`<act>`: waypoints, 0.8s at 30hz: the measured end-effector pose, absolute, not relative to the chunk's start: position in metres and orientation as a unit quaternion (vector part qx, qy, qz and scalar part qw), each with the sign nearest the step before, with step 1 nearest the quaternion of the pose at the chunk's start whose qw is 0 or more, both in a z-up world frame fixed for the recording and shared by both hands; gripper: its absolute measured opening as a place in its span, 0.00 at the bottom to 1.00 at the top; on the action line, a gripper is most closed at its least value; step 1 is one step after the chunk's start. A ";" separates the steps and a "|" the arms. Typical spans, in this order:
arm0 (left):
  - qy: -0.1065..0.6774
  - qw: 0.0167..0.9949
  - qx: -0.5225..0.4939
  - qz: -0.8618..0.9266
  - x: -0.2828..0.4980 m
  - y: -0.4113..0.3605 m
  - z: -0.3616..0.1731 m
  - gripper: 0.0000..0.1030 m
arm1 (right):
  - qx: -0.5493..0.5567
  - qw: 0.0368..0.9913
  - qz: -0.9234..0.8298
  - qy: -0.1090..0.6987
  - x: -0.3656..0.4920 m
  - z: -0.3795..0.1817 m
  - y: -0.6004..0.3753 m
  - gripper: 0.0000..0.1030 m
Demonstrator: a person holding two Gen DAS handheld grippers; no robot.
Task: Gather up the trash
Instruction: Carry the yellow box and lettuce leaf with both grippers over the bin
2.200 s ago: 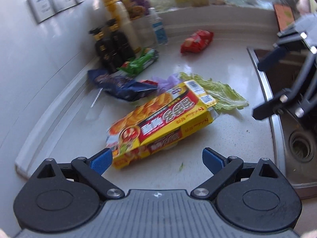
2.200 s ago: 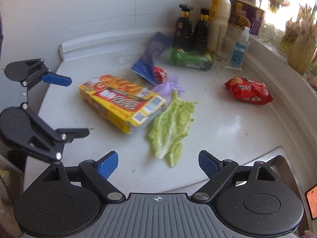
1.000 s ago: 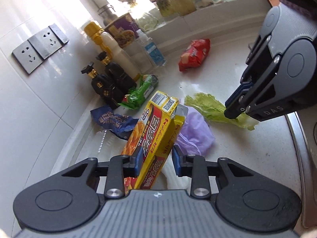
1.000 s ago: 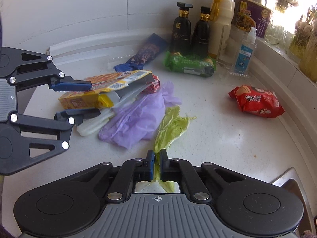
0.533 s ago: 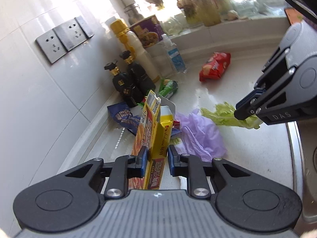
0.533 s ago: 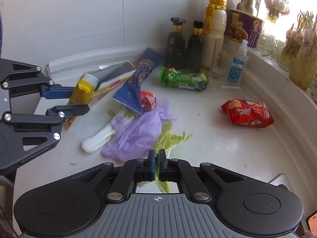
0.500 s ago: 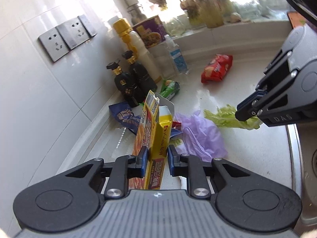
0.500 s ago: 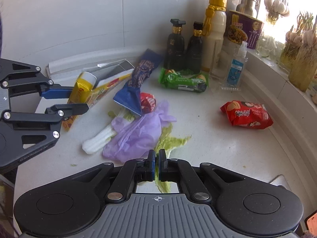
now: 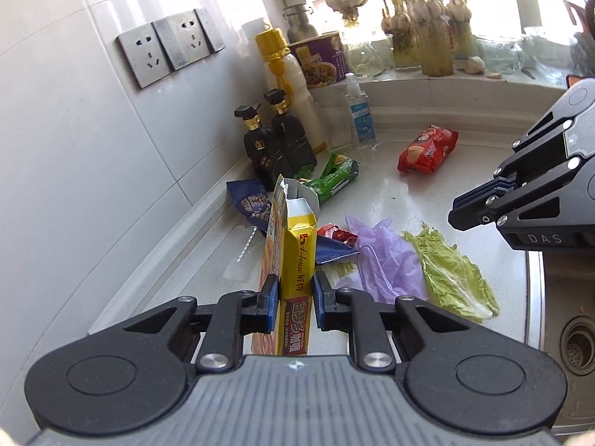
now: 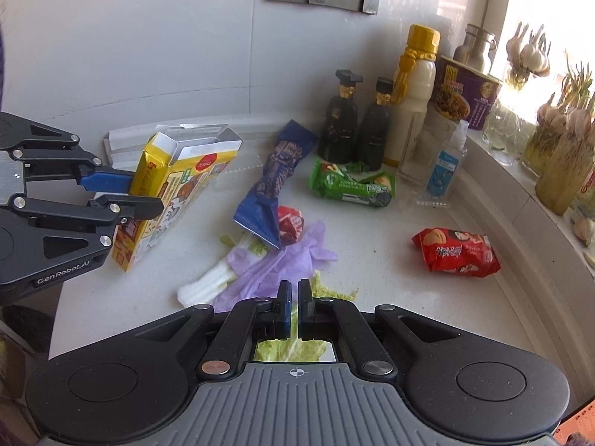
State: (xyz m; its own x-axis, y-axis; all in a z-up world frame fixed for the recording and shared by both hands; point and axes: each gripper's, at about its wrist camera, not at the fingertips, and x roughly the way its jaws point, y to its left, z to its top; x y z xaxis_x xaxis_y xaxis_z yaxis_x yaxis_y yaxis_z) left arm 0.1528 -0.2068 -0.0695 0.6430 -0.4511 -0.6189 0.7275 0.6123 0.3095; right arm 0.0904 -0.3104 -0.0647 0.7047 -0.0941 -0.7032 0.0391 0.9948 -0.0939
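Now that the left tool (image 9: 295, 295) has closed on the yellow box (image 9: 295, 260) and raised it on end off the table (image 9: 394, 200), the first piece of trash looks secured. A second ago the box lay tilted in that grip; 2.2 seconds ago it lay flat with both tools wide open. The right tool (image 10: 293, 303) has its fingers nearly together with a thin gap between them, and the cabbage leaf (image 9: 452, 273) it pinched half a second ago now lies flat on the table, so it seems to have slipped out or been let go. That leaf would need a fresh pinch. With the box lifted, a purple glove (image 10: 277, 264), a second pale cabbage stalk (image 10: 206, 284) and a small red wrapper (image 10: 290, 225) show where it lay.

Farther out lie a blue packet (image 10: 277, 182), a green packet (image 10: 349, 186) and a red snack bag (image 10: 455, 252), all untouched. The box edge reads "House" beside Chinese characters; the tool bodies read "GenRobot.AI" and "DAS".
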 end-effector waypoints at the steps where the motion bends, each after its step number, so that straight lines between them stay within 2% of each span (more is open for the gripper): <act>1: 0.253 0.863 0.272 -0.342 0.154 -0.205 -0.068 0.17 | -0.036 0.923 -0.035 0.381 0.090 -0.063 -0.310 0.00; 5: 0.275 0.867 0.241 -0.338 0.158 -0.193 -0.058 0.17 | -0.014 0.925 -0.038 0.378 0.089 -0.056 -0.318 0.00; 7: 0.291 0.869 0.218 -0.336 0.162 -0.185 -0.053 0.17 | 0.013 0.923 -0.040 0.383 0.091 -0.057 -0.327 0.03; 8: 0.301 0.869 0.204 -0.335 0.164 -0.180 -0.050 0.17 | 0.025 0.921 -0.037 0.386 0.091 -0.060 -0.331 0.13; 10: 0.322 0.868 0.176 -0.333 0.168 -0.171 -0.048 0.17 | 0.046 0.917 -0.033 0.395 0.092 -0.066 -0.337 0.25; 12: 0.345 0.865 0.150 -0.331 0.172 -0.163 -0.047 0.17 | 0.075 0.911 -0.025 0.404 0.094 -0.074 -0.343 0.55; 13: 0.355 0.863 0.138 -0.331 0.174 -0.159 -0.048 0.17 | 0.086 0.908 -0.021 0.409 0.096 -0.079 -0.344 0.58; 22: 0.388 0.856 0.077 -0.331 0.173 -0.139 -0.049 0.17 | 0.045 0.880 -0.034 0.473 0.113 -0.131 -0.323 0.58; 23: 0.390 0.856 0.075 -0.332 0.172 -0.139 -0.048 0.17 | 0.041 0.878 -0.039 0.476 0.114 -0.135 -0.323 0.56; 24: 0.393 0.854 0.071 -0.333 0.173 -0.137 -0.048 0.17 | 0.039 0.876 -0.043 0.478 0.113 -0.139 -0.322 0.48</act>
State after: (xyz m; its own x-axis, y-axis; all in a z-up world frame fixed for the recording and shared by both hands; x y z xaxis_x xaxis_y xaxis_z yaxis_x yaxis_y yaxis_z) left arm 0.1727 -0.1375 -0.0479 0.4695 -0.5137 -0.7181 0.6250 0.7679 -0.1406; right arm 0.1132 -0.3222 -0.1386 0.5386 -0.0388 -0.8416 0.1131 0.9932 0.0266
